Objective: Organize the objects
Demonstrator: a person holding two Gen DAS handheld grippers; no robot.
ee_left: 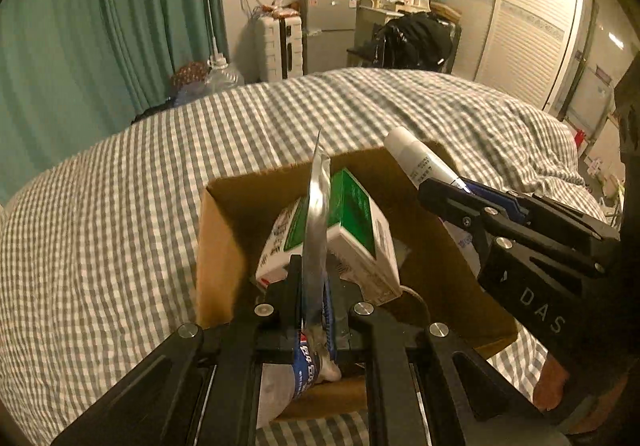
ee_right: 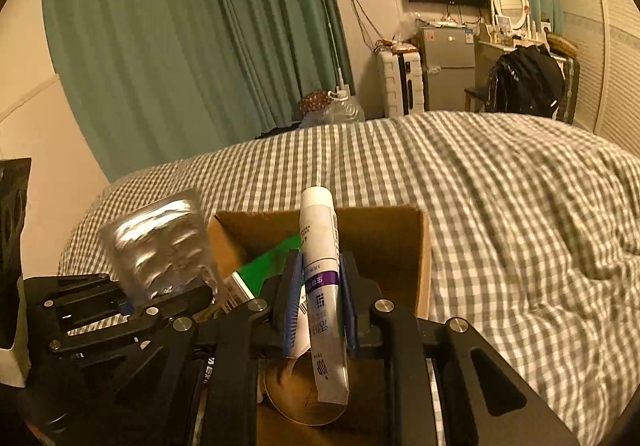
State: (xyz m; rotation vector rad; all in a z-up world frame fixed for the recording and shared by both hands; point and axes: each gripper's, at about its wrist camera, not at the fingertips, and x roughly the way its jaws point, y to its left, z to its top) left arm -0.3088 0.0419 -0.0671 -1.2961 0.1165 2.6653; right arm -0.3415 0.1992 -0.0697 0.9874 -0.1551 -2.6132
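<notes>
I see the checked bedspread [ee_left: 120,205] under an open cardboard box [ee_left: 218,246], both my grippers poised over it. Inside the box lies a green-and-white carton [ee_left: 352,230], tilted. My left gripper [ee_left: 316,310] has its jaws clamped on a silver blister pack [ee_left: 316,230], held edge-up above the carton. My right gripper [ee_right: 318,306] has its jaws pinched around a white tube [ee_right: 320,258] with a purple band, cap pointing up and away over the box.
</notes>
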